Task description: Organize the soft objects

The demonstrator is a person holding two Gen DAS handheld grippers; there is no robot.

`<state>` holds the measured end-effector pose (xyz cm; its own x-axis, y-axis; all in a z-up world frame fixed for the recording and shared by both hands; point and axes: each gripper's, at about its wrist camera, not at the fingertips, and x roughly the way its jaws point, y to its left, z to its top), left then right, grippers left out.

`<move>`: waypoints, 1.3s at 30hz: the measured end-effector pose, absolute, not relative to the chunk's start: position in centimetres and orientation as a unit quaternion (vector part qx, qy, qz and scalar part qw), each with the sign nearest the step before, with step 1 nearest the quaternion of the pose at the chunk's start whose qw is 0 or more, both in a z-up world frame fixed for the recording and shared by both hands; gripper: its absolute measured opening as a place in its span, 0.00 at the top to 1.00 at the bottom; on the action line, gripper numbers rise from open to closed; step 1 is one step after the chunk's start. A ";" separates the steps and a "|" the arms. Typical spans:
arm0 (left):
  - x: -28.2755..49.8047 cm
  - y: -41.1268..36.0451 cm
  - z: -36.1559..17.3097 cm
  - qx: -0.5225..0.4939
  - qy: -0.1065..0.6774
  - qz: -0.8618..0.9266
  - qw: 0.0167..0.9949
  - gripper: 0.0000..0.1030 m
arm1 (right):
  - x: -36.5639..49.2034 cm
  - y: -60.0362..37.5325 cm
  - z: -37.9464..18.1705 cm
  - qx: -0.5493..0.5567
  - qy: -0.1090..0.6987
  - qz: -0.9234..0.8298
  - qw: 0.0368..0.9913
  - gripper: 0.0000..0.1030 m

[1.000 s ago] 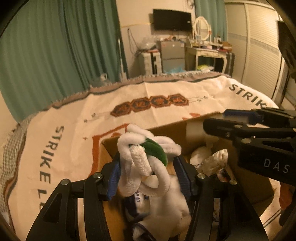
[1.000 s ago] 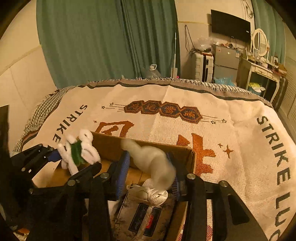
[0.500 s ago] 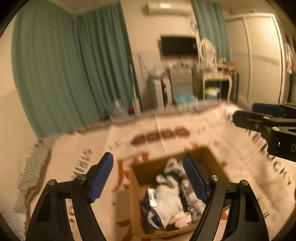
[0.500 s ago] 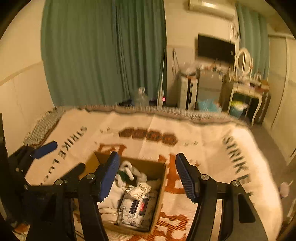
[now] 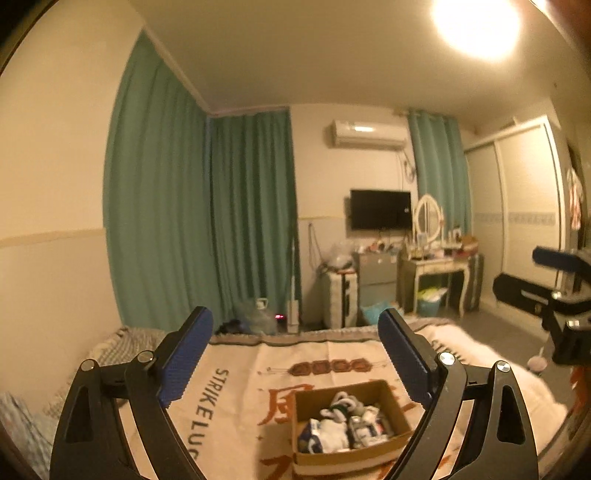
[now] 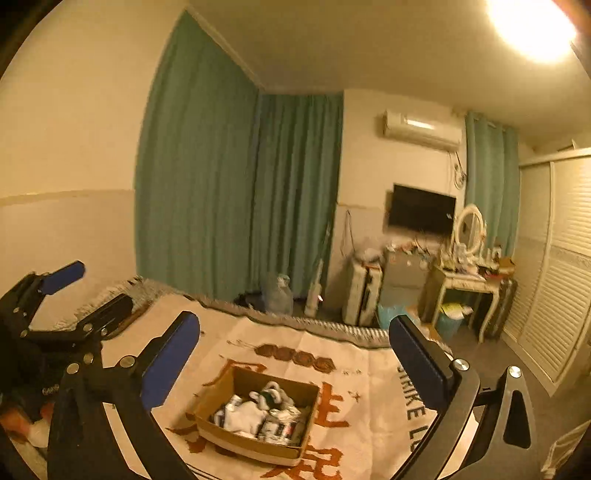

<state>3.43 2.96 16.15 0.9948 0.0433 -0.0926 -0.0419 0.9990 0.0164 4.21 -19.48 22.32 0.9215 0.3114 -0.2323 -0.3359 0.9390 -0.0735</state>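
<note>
Bedroom scene: cardboard box (image 6: 255,413) is sitting mid-blanket (image 6: 369,373), holding soft, light white socks (image 6: 245,415), best pinched at a bunched fold. Left gripper (image 5: 295,360) and right gripper (image 6: 293,363), jaws just opened, are hovering empty.

One cardboard box (image 6: 258,439) sits on one patterned blanket (image 6: 369,369), and the soft white things heaped inside (image 6: 258,411) are too tangled to count. Two claws are up in the air, the left claw (image 5: 295,358) and the right claw (image 6: 295,360), each with two blue pads (image 5: 186,356). Round the room I count three stretches of green curtain (image 6: 236,192), one air conditioner (image 6: 421,129), one black screen (image 6: 421,210) on the wall, one oval mirror (image 6: 469,225), one pale dressing table (image 6: 469,286) and one ceiling lamp (image 6: 532,26)
</note>
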 end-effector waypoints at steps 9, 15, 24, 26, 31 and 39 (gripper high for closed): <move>3.7 3.1 6.1 0.005 0.066 0.074 0.995 0.06 | 2.6 -20.3 12.0 -0.012 0.127 0.170 0.977 0.00; 5.9 2.4 0.6 0.039 0.116 0.072 0.990 0.06 | 5.0 -21.7 4.4 0.039 0.167 0.155 0.973 0.00; 5.7 2.3 -0.8 0.026 0.148 0.057 0.987 0.06 | 6.2 -22.5 2.4 0.034 0.186 0.136 0.973 0.00; 5.8 2.5 -0.9 0.018 0.151 0.051 0.987 0.06 | 6.3 -22.4 2.3 0.032 0.188 0.137 0.972 0.00; 5.8 2.7 -1.1 0.010 0.155 0.047 0.987 0.06 | 6.3 -22.1 2.3 0.026 0.190 0.136 0.972 0.00; 5.9 2.6 -1.3 0.005 0.162 0.036 0.986 0.06 | 6.1 -21.5 2.1 0.017 0.187 0.144 0.972 0.00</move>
